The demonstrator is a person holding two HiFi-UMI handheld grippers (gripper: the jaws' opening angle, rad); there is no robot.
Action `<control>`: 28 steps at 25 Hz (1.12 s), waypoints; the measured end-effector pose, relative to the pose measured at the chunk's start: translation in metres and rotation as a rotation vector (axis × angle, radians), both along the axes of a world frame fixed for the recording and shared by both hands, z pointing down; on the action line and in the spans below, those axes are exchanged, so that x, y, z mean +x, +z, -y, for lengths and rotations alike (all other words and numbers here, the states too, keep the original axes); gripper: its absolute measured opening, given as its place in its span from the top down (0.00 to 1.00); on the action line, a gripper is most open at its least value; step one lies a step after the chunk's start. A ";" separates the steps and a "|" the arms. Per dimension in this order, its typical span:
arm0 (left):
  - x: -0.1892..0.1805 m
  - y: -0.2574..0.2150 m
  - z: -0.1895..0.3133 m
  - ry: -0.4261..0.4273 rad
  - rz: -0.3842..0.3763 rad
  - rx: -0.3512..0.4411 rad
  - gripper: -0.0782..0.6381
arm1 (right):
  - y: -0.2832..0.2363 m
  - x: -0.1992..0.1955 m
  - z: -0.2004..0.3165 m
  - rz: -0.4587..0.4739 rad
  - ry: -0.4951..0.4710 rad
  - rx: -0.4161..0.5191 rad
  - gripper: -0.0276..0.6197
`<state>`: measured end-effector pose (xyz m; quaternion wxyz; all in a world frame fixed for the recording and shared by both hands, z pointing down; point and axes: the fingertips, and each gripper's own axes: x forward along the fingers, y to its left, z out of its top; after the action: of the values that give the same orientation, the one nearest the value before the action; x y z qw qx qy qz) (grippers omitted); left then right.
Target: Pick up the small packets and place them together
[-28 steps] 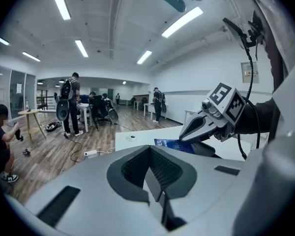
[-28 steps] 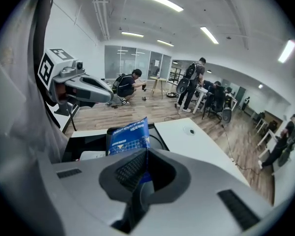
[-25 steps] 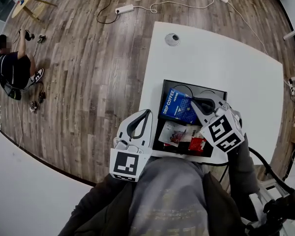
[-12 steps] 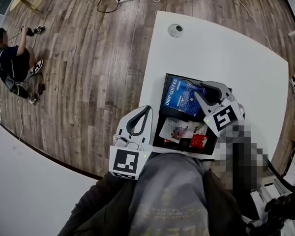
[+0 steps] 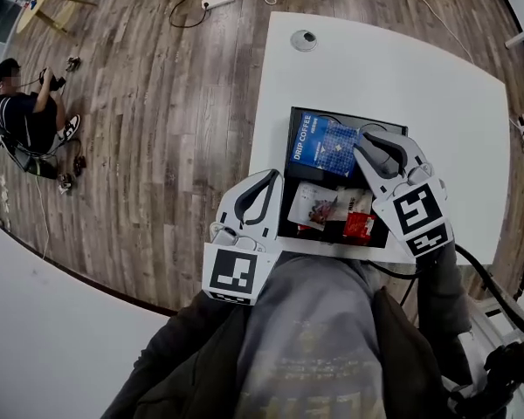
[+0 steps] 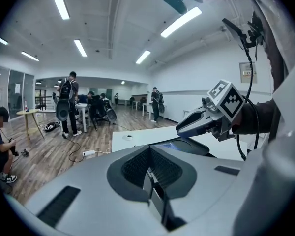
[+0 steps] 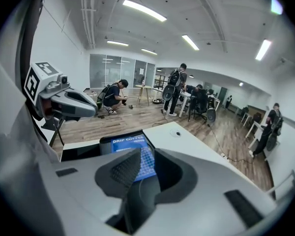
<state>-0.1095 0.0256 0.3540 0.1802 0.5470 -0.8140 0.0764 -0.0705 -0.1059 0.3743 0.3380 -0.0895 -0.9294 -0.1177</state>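
The left tongs sit low on the person's left with their pads pressed together. They tilt gently downward, and their marker cube is nearest the body. The right tongs reach further forward and pitch down more steeply. Their jaws have just been opening and stand apart, gripping nothing. Dark sleeves run back from both.
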 end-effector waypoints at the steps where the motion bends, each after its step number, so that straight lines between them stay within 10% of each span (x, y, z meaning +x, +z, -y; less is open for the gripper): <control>1: 0.005 0.000 -0.001 0.008 0.001 0.003 0.89 | 0.001 0.007 -0.006 0.001 0.002 -0.006 0.82; 13: 0.040 0.004 -0.003 0.087 -0.003 0.001 0.89 | 0.063 0.070 -0.084 -0.191 -0.080 -0.172 0.82; 28: 0.033 0.012 -0.006 0.070 -0.022 -0.025 0.89 | 0.110 0.069 -0.101 -0.354 -0.019 -0.121 0.69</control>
<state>-0.0762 0.0320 0.3663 0.1931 0.5736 -0.7913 0.0869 -0.0011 -0.0052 0.4844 0.4893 -0.1379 -0.8598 -0.0472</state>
